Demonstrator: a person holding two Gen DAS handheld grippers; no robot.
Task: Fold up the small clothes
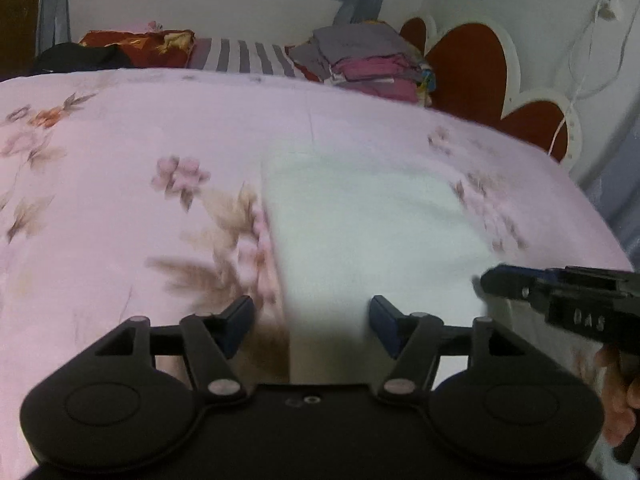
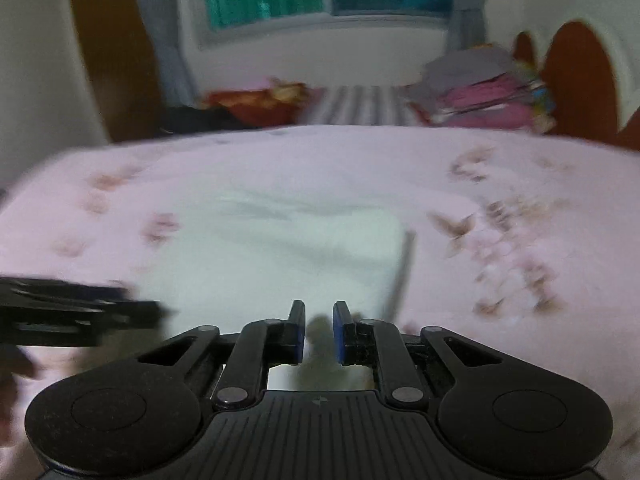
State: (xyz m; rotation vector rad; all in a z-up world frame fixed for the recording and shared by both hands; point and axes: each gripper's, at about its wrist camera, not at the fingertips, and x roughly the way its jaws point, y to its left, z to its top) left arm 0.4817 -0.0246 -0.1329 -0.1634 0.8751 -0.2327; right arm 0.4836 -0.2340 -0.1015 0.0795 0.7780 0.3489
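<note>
A small white garment (image 1: 372,224) lies flat on the pink floral bedspread (image 1: 120,140), folded into a rough rectangle. My left gripper (image 1: 312,326) is open and empty, hovering over the garment's near left edge. The right gripper (image 1: 560,300) enters that view from the right, over the garment's near right corner. In the right wrist view the garment (image 2: 288,248) lies just ahead of my right gripper (image 2: 319,332), whose jaws stand a narrow gap apart with nothing between them. The left gripper (image 2: 80,312) shows at the left edge. Both views are blurred.
A stack of folded clothes (image 1: 372,64) sits at the far right of the bed by the red and white headboard (image 1: 480,80). A striped cloth (image 1: 240,56), a red patterned pillow (image 1: 140,46) and a dark item (image 1: 76,58) lie along the far edge.
</note>
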